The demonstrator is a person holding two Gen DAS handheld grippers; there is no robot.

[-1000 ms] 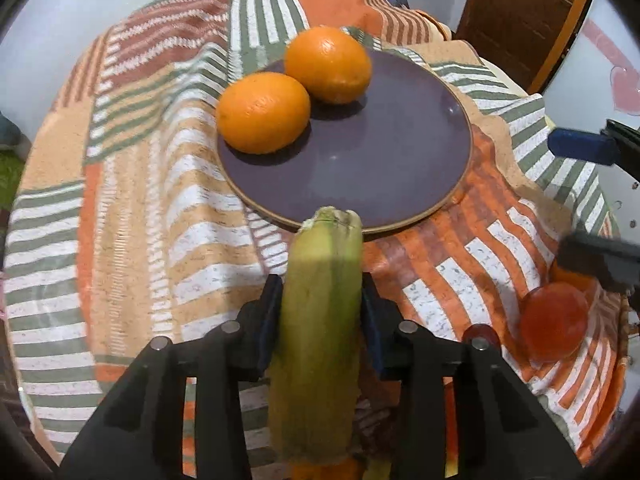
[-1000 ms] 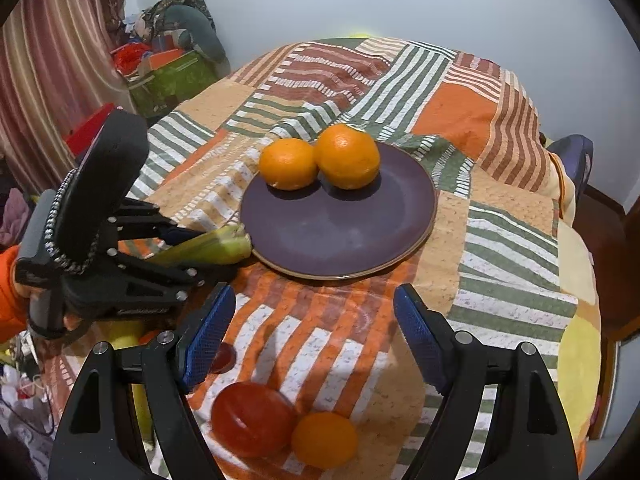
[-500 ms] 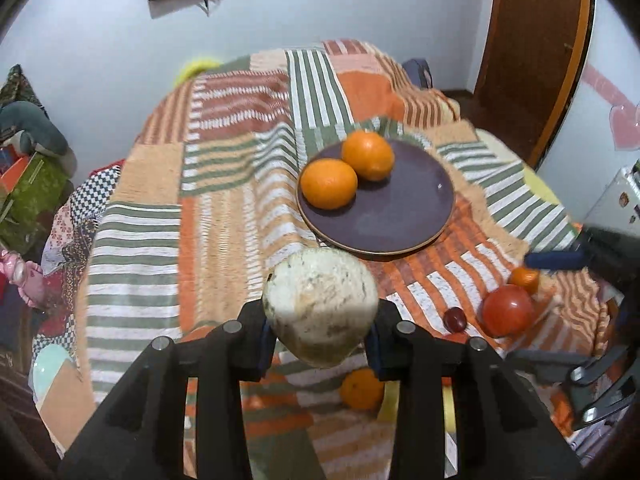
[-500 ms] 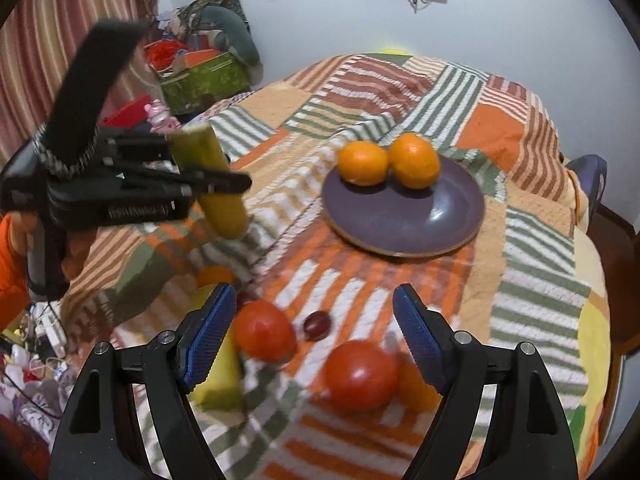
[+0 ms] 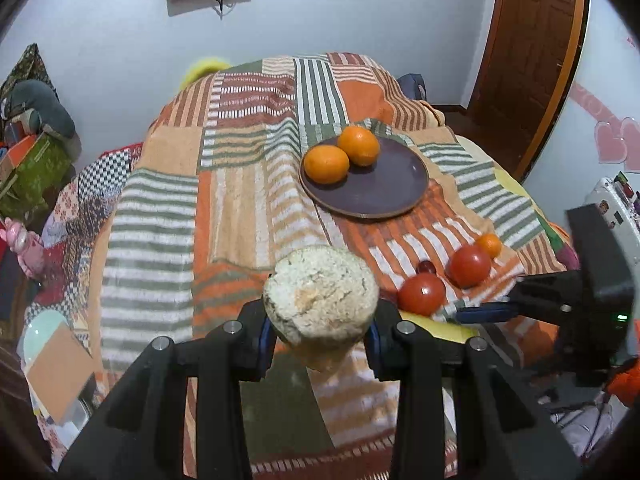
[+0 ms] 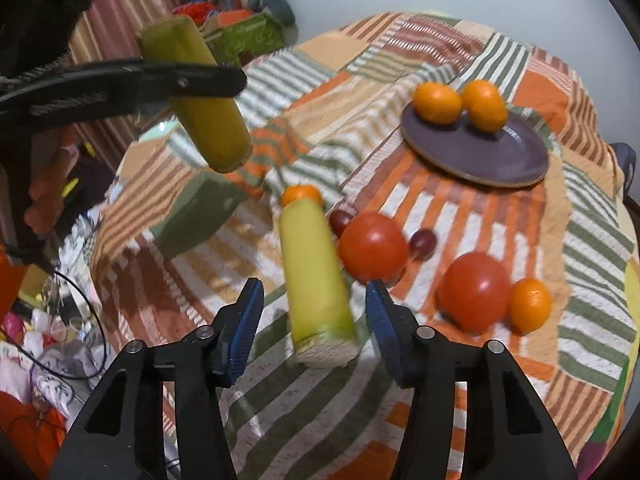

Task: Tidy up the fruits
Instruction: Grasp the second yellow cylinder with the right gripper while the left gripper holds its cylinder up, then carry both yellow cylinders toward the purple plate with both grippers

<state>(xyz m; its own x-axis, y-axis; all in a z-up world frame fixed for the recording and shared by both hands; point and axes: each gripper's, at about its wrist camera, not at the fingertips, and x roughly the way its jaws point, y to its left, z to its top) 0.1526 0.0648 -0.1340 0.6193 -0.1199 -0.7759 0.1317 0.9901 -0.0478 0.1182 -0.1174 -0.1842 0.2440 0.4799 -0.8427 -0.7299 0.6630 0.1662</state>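
One corn cob in the air, a second about to be picked up

The right gripper (image 6: 316, 320) is closing around the corn cob on the blanket (image 6: 316, 280), pads not yet touching; centre it before squeezing. The left gripper (image 5: 320, 336) clamps the lifted corn cob (image 5: 320, 300). Beyond, the two oranges (image 5: 340, 156) sit on the purple plate (image 5: 384, 192).

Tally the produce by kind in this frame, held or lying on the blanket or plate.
Oranges on the plate: 2
Small oranges on the blanket: 2
Tomatoes: 2
Grapes: 2
Yellow-green cylinders: 2
Total: 10
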